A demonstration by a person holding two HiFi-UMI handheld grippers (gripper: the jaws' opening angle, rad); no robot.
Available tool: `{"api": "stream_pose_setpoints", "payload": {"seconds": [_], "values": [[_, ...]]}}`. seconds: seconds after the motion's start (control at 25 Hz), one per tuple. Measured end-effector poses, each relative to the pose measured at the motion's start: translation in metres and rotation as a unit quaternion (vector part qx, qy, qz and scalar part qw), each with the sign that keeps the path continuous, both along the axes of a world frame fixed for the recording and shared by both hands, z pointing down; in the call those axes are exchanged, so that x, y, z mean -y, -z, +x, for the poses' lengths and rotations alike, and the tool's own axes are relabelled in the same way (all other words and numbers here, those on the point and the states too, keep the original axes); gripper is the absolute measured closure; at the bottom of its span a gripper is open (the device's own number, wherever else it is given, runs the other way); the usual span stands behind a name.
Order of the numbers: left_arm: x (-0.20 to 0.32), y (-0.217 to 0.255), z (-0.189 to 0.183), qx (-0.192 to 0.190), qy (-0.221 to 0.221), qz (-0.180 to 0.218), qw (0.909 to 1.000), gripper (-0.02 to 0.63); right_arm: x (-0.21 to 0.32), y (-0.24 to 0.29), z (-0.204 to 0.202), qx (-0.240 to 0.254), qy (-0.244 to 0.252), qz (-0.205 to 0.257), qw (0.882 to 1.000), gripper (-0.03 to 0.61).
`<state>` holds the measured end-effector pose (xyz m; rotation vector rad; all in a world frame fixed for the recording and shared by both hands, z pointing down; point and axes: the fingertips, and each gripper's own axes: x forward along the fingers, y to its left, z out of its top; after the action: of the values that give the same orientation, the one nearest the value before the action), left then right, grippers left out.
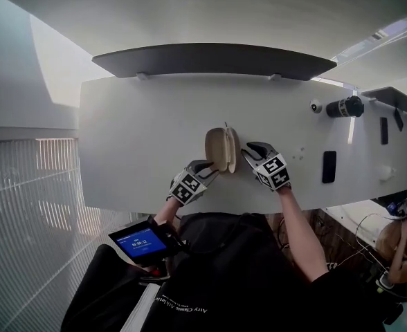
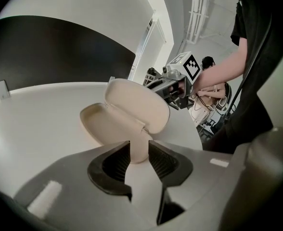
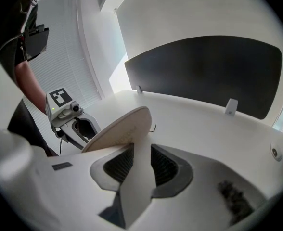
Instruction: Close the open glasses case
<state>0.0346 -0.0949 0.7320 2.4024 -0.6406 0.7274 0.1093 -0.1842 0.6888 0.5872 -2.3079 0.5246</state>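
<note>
A beige glasses case (image 1: 223,149) lies open on the white table (image 1: 134,130), its lid (image 2: 136,102) standing up over the base (image 2: 100,121). My left gripper (image 1: 209,166) is at the case's near left end. In the left gripper view that rounded end sits between the pads (image 2: 116,161) with hardly any gap, and the jaws stand wide. My right gripper (image 1: 248,149) is at the lid's right side. In the right gripper view the lid's outer face (image 3: 120,129) leans by the left finger, and the gap between the jaws holds nothing.
A dark curved panel (image 1: 214,59) runs along the table's far edge. At the right are a black cylinder (image 1: 345,106), a small round white part (image 1: 315,106) and a black rectangular piece (image 1: 329,166). A small lit screen (image 1: 142,243) hangs below the near edge.
</note>
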Motion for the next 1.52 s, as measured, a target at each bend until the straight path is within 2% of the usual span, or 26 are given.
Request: {"api": "stream_pose_setpoints", "payload": {"seconds": [1.52], "values": [[0.004,0.0,-0.003,-0.022,0.008,0.002,0.9997,0.489,-0.007,0.019,-0.055,-0.037,0.081,0.041,0.995,0.474]]}}
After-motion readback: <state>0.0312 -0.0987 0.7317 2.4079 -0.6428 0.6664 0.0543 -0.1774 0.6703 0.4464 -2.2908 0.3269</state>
